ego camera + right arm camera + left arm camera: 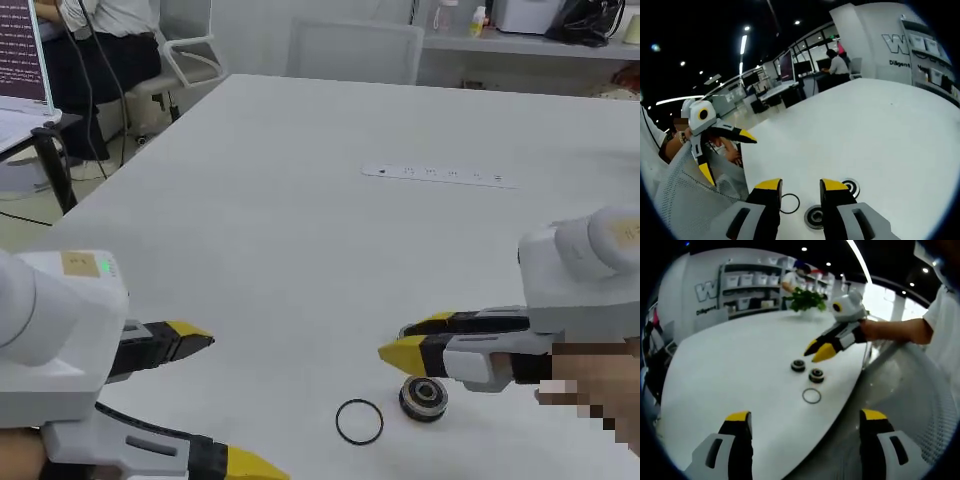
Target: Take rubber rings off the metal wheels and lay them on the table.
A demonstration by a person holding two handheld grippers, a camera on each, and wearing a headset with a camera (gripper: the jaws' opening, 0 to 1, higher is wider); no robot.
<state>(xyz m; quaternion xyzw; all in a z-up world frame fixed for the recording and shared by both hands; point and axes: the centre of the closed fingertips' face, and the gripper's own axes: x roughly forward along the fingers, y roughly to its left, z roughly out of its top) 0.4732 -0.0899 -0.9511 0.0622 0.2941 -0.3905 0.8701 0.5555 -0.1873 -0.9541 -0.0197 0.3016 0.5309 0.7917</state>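
The right gripper [392,341], jaws narrowly parted and empty, hovers near a metal wheel [424,397]. The left gripper [237,403] gapes wide, also empty. One rubber ring [359,421] lies on the table [300,200] beside that wheel. A second wheel [798,365] probably awaits stripping.

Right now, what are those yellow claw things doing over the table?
A person holds a gripper in each hand over a white table. One rubber ring lies flat on it, beside two small metal wheels. The right gripper hovers close above the wheels, its fingers slightly apart and empty. The left gripper hangs wide open off to the side, holding nothing.
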